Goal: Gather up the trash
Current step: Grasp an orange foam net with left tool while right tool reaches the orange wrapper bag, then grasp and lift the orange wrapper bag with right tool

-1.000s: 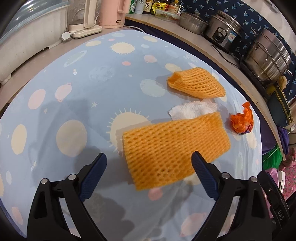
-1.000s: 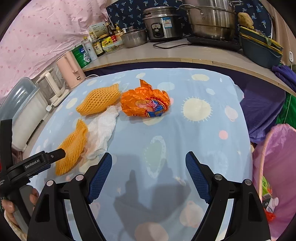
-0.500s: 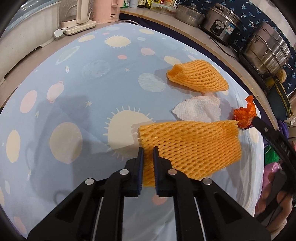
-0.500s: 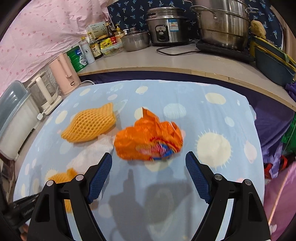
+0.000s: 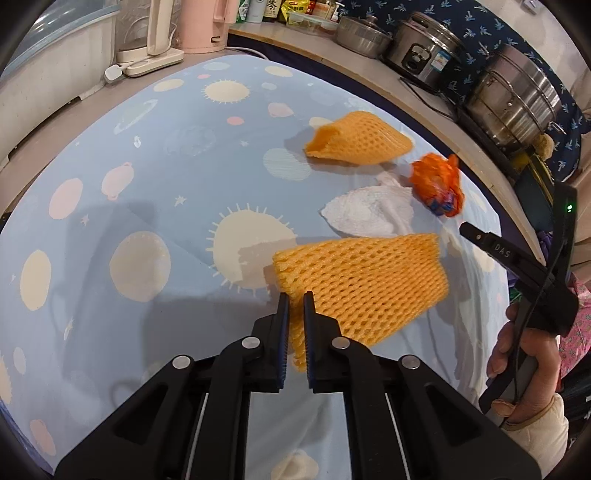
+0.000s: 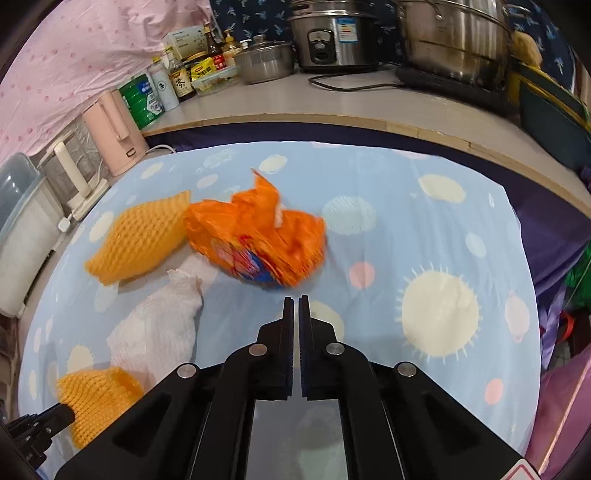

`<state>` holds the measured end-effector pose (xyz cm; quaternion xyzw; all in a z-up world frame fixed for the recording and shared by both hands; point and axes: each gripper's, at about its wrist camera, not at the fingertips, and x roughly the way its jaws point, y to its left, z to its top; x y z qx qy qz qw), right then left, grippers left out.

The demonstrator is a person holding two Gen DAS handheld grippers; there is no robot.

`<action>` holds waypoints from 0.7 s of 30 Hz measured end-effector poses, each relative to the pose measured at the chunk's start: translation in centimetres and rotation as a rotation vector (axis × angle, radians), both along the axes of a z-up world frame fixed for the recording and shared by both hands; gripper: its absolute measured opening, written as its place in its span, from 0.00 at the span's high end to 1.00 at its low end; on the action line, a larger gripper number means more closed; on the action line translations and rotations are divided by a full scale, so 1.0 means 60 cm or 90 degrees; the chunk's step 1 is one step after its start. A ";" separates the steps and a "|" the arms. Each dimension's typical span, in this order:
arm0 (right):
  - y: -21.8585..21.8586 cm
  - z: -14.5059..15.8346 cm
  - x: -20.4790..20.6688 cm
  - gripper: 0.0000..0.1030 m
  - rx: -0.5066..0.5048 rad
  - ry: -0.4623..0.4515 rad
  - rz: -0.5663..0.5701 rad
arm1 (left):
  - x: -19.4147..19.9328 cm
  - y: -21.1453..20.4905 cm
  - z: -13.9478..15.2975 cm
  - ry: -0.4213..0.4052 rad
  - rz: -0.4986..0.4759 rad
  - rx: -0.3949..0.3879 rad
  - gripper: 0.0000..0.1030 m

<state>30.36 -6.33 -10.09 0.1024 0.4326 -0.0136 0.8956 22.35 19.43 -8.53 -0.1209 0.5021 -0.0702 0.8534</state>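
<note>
The left claw (image 5: 293, 306) is pinching the near corner of a flat orange foam net (image 5: 362, 280), and the net stretches away from the claw toward the right, long side running left to right. So the net is already caught, and I think the next job is to lift it and carry it off to where the trash goes. The right claw (image 6: 294, 306) has its two fingers pressed together with nothing between them. The crumpled orange wrapper (image 6: 258, 243) lies just past its tips, a little to the left, and looks blurry. The right claw is the nearer one to the wrapper, so that hand should take it, but it would need to spread its fingers first. Using the wrapper as our marker: a white paper towel (image 6: 155, 325) lies just beside it on the left and nearer to us, and a second foam net (image 6: 140, 240) sits just to its left, touching or almost touching, I cannot tell which. All of this rests on a counter covered by a soft blue cloth (image 6: 424, 236) with suns and planets; the cloth could wrinkle if a claw drags on it. Behind the wrapper, well apart, stand a pink kettle (image 6: 114, 133), bottles, a rice cooker (image 6: 332, 33) and a big steel pot (image 6: 454, 37).
</note>
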 end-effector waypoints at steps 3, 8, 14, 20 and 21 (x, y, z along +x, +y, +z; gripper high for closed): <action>-0.009 0.004 -0.025 0.99 0.008 -0.004 -0.002 | -0.020 -0.004 0.015 -0.012 -0.014 -0.002 0.94; -0.013 0.027 -0.047 0.77 0.015 -0.017 0.020 | -0.044 -0.007 0.026 -0.018 -0.022 0.001 0.94; 0.000 0.053 -0.002 0.33 -0.016 -0.054 0.040 | -0.028 0.001 0.025 -0.016 -0.006 0.005 0.94; 0.013 0.031 0.084 0.32 -0.016 -0.022 0.058 | -0.007 0.006 0.029 -0.023 0.005 0.008 0.94; 0.015 0.023 0.097 0.32 -0.011 -0.012 0.062 | -0.003 0.006 0.027 -0.021 0.005 0.009 0.94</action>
